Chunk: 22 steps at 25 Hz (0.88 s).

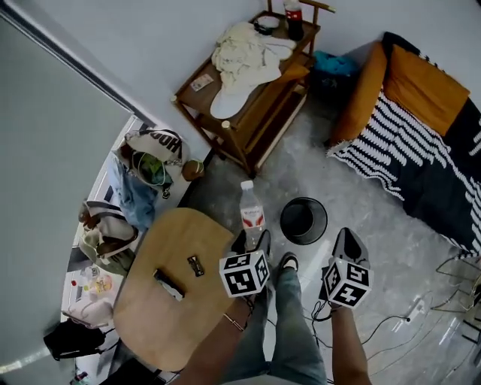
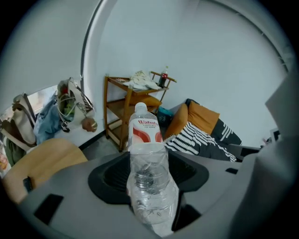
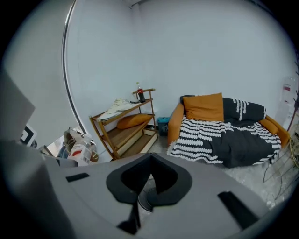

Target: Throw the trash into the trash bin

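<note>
Now L tongs [image 1: 253, 241] clamp bottle [image 1: 251, 204] upright, near bin [image 1: 304, 220]; R tongs [image 1: 347, 236] clenched, empty.

Wooden shelf [image 1: 259, 113] far, cream cloth [image 1: 244, 56] and cola bottle [image 1: 294, 19] on top. Striped sofa [image 1: 398, 158] far right, orange cushion [image 1: 425, 86]. Round wooden table [image 1: 150, 316] near left. Bags [image 1: 150, 162] left.

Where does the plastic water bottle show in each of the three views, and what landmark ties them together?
Head view: bottle at centre, in the left gripper, just left of the black bin.
Left gripper view: bottle dead centre, clamped between the jaws.
Right gripper view: bottle low at the left, its red-and-white label showing.
Shared landmark: wooden shelf.
</note>
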Tool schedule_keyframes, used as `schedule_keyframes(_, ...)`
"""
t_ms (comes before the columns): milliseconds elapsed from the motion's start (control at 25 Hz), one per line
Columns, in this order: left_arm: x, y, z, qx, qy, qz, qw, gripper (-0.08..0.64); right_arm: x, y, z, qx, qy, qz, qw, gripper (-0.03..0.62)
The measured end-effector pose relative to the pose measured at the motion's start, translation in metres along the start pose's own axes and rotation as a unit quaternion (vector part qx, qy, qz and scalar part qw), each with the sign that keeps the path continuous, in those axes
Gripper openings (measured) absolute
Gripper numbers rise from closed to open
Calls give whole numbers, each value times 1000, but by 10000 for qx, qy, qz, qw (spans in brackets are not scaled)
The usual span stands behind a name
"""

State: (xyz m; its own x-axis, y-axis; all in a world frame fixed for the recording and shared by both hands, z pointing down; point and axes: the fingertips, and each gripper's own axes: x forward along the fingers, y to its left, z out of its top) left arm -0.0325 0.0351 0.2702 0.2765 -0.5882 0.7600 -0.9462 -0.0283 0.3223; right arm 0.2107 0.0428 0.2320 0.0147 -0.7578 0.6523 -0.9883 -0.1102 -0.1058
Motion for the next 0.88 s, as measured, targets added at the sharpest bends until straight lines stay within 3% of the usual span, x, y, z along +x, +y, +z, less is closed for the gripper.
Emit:
schedule_keyframes(360, 111, -38, -97, 389, 1088, -184, 9931, 265, 56, -91, -86, 560, 368, -468, 9967, 6)
schedule_keyframes(640, 189, -51, -186, 442, 2069, -410, 9765, 267, 92, -135, -153, 864, 701, -718, 9912, 6)
schedule_keyframes(880, 246, -51, -215, 431, 2448, -358, 9680, 267, 113, -153, -188, 926, 974, -745, 9881, 6)
